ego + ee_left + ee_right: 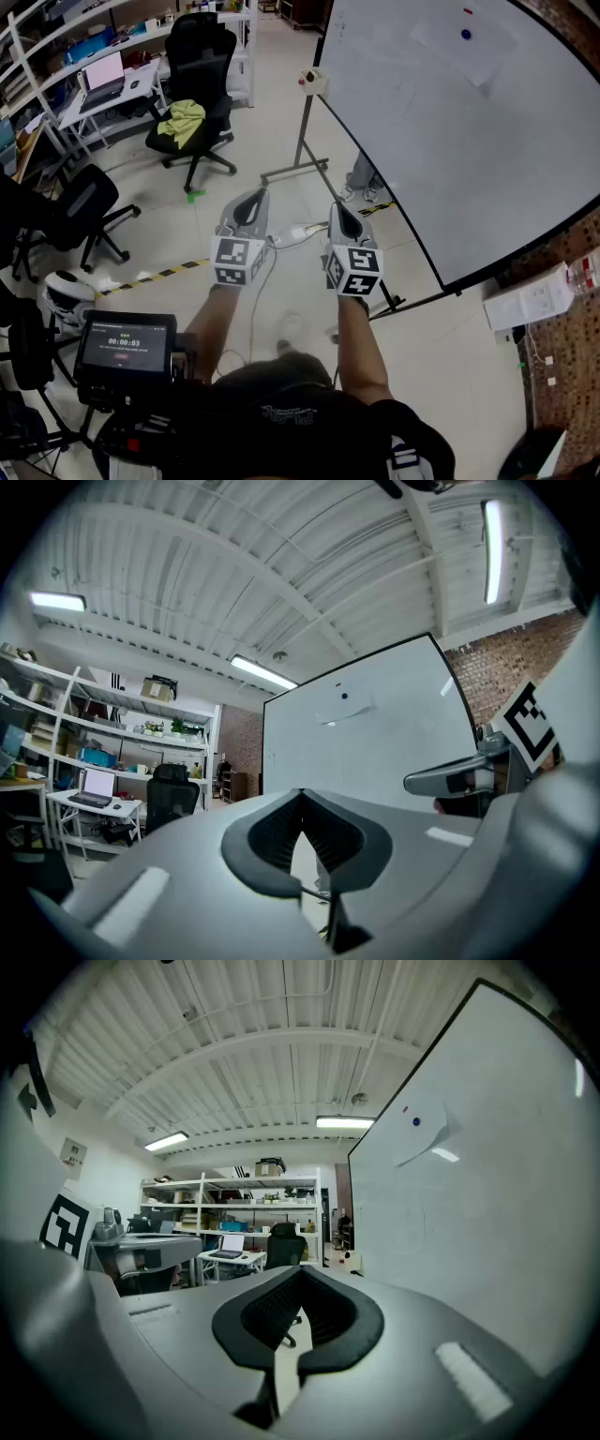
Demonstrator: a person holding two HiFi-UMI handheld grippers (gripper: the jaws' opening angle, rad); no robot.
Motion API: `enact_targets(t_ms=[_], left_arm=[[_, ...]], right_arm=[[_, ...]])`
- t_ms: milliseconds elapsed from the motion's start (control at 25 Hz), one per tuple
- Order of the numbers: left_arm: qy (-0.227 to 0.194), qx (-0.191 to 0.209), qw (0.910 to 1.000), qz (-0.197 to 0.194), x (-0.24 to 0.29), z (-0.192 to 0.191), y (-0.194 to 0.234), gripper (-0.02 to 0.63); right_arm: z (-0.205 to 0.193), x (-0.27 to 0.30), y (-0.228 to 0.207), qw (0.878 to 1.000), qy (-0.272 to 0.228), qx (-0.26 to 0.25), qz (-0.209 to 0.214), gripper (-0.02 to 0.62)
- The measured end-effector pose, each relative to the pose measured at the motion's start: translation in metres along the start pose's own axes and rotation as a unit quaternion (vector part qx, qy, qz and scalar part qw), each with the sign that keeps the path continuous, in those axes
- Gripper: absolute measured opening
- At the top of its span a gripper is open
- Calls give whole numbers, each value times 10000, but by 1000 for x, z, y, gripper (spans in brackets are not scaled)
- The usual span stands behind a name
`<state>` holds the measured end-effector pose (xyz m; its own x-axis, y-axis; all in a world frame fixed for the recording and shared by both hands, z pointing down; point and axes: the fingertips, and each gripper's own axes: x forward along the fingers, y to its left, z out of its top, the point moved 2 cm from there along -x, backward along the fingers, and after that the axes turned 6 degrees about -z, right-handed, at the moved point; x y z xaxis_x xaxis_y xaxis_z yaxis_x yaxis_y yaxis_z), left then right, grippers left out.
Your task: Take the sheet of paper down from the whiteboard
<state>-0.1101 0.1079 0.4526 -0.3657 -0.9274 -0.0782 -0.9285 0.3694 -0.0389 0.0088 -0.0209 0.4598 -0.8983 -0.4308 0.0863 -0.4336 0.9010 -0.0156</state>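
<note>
Left gripper (pixel 250 199) and right gripper (pixel 339 210), both closed and empty, wait short of the whiteboard (pixel 441 159), whose flimsy-looking sheet of paper (pixel 478 56) probably wants pinching at a free corner.

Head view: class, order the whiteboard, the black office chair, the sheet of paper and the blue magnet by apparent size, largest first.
1. whiteboard
2. black office chair
3. sheet of paper
4. blue magnet
This is by appearance only: distance from the camera differs, so real sizes stay unsure.
</note>
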Motion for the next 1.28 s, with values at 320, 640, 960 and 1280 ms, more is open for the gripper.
enact_targets(t_ms=[320, 640, 960, 1280], left_arm=[[65, 393, 9992, -15, 106, 8, 24, 2], [189, 643, 9976, -154, 185, 4, 34, 2], [-14, 664, 9952, -714, 268, 22, -4, 2], [-651, 592, 9826, -1638, 387, 47, -46, 2]], right_arm=[[23, 96, -57, 10000, -87, 14, 44, 12], [29, 154, -105, 9998, 51, 134, -151, 12], [55, 171, -166, 9988, -169, 151, -440, 12], [74, 193, -254, 9927, -309, 252, -1137, 12]])
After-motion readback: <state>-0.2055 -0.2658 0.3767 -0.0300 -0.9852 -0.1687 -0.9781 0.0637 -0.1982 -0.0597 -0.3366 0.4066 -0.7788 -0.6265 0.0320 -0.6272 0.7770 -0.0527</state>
